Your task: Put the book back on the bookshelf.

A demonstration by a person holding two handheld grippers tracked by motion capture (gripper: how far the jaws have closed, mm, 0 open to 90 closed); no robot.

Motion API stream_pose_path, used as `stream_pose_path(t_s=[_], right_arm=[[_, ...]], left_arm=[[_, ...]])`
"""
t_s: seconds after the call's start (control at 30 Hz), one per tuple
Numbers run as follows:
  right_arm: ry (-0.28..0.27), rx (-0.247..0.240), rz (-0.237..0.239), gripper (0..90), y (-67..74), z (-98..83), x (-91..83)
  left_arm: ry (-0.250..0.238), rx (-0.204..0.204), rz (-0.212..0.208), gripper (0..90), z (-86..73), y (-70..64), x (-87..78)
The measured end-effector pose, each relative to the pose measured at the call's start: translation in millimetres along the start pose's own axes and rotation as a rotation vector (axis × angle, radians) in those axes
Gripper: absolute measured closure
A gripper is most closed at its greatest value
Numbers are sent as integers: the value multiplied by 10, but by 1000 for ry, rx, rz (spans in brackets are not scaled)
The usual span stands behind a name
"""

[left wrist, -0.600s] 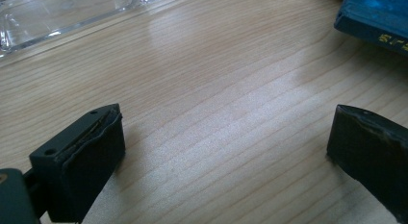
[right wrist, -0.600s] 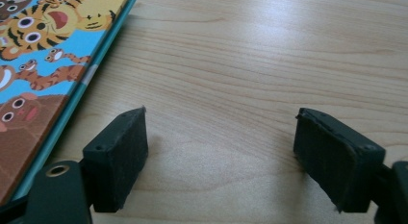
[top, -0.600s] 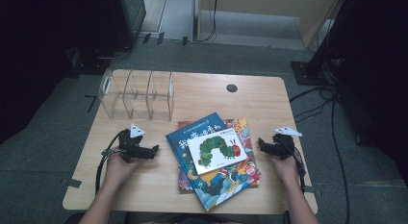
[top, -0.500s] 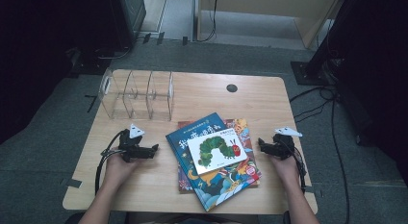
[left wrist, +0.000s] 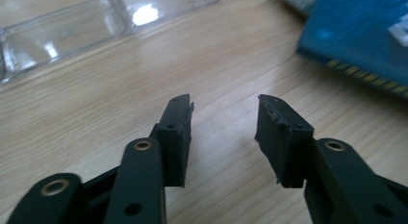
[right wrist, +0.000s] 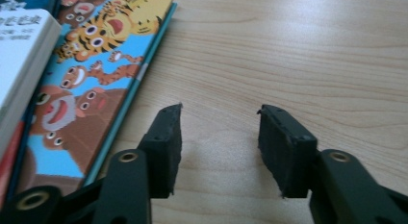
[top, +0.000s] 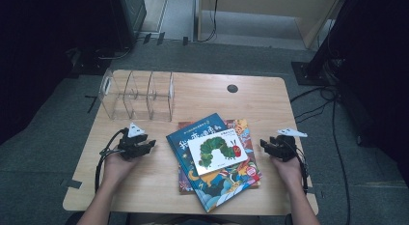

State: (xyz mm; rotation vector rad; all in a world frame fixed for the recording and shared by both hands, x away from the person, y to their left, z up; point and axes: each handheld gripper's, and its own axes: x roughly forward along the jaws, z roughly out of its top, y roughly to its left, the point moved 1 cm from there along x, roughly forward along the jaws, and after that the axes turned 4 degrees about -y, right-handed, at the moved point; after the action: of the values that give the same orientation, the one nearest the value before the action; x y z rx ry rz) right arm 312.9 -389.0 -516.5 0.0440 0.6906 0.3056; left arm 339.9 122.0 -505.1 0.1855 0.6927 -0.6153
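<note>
My left gripper [top: 150, 144] rests on the light wooden table [top: 202, 97], jaws apart, nothing between them. My right gripper [top: 263, 144] likewise: jaws parted, empty. Stack of colourful picture books [top: 217, 174] lies between them, white caterpillar book [top: 217, 151] on top. Clear acrylic divider rack [top: 137, 94] stands behind my left gripper.

A stack of books [top: 217, 162] lies at the lower centre of the high view on the table [top: 202, 94]. A smaller book [top: 217, 151] lies on top of it. The divided rack [top: 137, 94] stands at the upper left. The left gripper [top: 150, 145] rests left of the stack, the right gripper [top: 263, 144] right of it, both apart from it.
</note>
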Motion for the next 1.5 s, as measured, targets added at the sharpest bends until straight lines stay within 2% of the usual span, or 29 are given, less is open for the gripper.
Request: stream_pose_path(t_s=[0.13, 0.2, 0.23, 0.27, 0.3, 0.33, 0.37, 0.4, 0.47, 0.5, 0.53, 0.57, 0.63, 0.93, 1.03, 1.17, 1.27, 1.37, 1.4, 1.47, 1.5], right_arm=[[1, 4, 9, 602, 46, 4, -70], [2, -3, 27, 646, 81, 5, -108], [2, -3, 27, 646, 81, 5, -108], [-8, 3, 49, 694, 129, 10, -162], [-10, 5, 50, 720, 146, 11, -178], [-10, 5, 50, 720, 146, 11, -178], [-4, 9, 68, 770, 202, 4, -227], [-2, 3, 76, 782, 230, -2, -246], [0, -4, 79, 807, 255, -10, -260], [5, -16, 86, 829, 299, -20, -284], [-14, -27, 110, 878, 377, -32, -340], [-14, -27, 110, 878, 377, -32, -340], [-27, -43, 137, 900, 484, -66, -409], [-9, -93, 163, 900, 587, -148, -466], [-2, -126, 176, 894, 638, -191, -471], [10, -128, 198, 895, 677, -226, -469], [27, -130, 218, 898, 703, -255, -451], [25, -118, 239, 898, 726, -267, -445], [19, -139, 255, 894, 772, -272, -432], [13, -166, 245, 892, 798, -266, -419], [10, -162, 248, 892, 794, -262, -407]], left_arm=[[-10, 20, -36, 688, 83, -50, -41], [-14, 6, -69, 715, 120, -68, -46], [-14, 6, -69, 735, 120, -68, -46], [-3, -4, -89, 749, 150, -81, -36], [-1, -9, -113, 772, 176, -88, -31], [-1, -9, -113, 785, 176, -88, -31], [-7, -16, -122, 817, 200, -102, -28], [-23, -18, -148, 830, 242, -122, -24], [-30, -12, -157, 839, 272, -134, -19], [-30, -12, -163, 857, 294, -145, -9], [-18, -7, -174, 880, 330, -168, 24], [-18, -7, -174, 897, 330, -168, 24], [-2, 6, -203, 900, 378, -204, 77], [24, 52, -248, 900, 477, -321, 239], [28, 44, -271, 900, 493, -356, 299], [27, 50, -298, 900, 514, -402, 346], [29, 30, -323, 900, 528, -431, 406], [36, 42, -327, 900, 528, -453, 422], [45, 48, -331, 893, 524, -466, 432], [48, 47, -330, 885, 522, -474, 431], [48, 47, -330, 882, 522, -474, 431]])
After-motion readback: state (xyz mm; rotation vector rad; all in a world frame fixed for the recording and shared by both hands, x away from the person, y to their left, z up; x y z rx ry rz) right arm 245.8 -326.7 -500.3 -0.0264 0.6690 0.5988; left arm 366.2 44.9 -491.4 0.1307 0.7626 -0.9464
